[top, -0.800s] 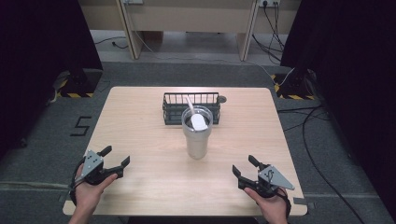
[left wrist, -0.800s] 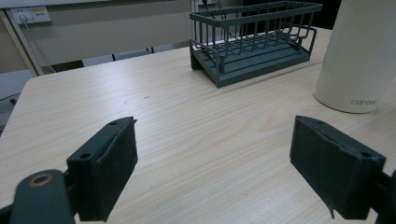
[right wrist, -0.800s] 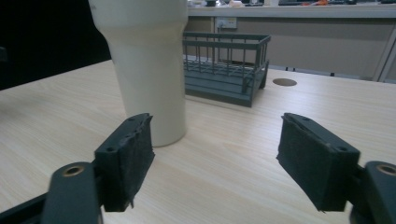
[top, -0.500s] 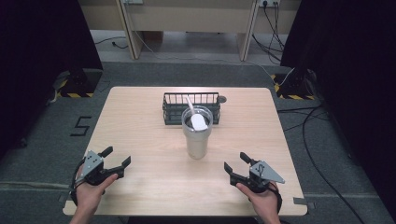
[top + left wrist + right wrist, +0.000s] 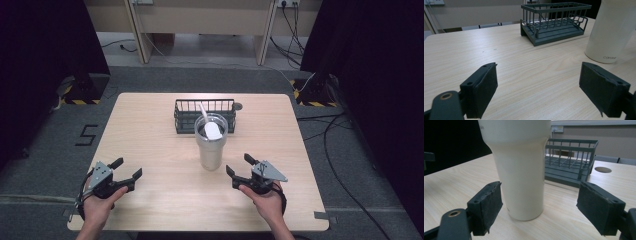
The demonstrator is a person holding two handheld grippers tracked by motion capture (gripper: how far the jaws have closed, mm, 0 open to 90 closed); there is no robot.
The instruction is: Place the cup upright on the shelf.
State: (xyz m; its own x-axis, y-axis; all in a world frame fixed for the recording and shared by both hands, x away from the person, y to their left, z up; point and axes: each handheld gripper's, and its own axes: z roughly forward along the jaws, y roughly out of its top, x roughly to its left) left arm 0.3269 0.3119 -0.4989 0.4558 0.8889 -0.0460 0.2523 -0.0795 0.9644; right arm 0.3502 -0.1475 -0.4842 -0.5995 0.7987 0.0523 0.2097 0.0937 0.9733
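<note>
Item: tall cream steel tumbler [image 5: 520,170], white spoon [image 5: 212,129] inside, before the dark wire basket [image 5: 205,113]; likely rigid, slick, top-heavy; grip its narrow base. My right claw [image 5: 241,167] gapes near it, left claw [image 5: 126,168] gapes farther off

high: overhead, facing forward | gripper views: low, near tabletop | shared: tumbler [image 5: 212,145], basket [image 5: 204,114]

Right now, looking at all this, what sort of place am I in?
Probably a lab or recording studio, not a home: a bare wooden table stands between black curtains, hazard-striped stand bases and loose cables lie on grey carpet, and a person holds a gripper in each hand.
</note>
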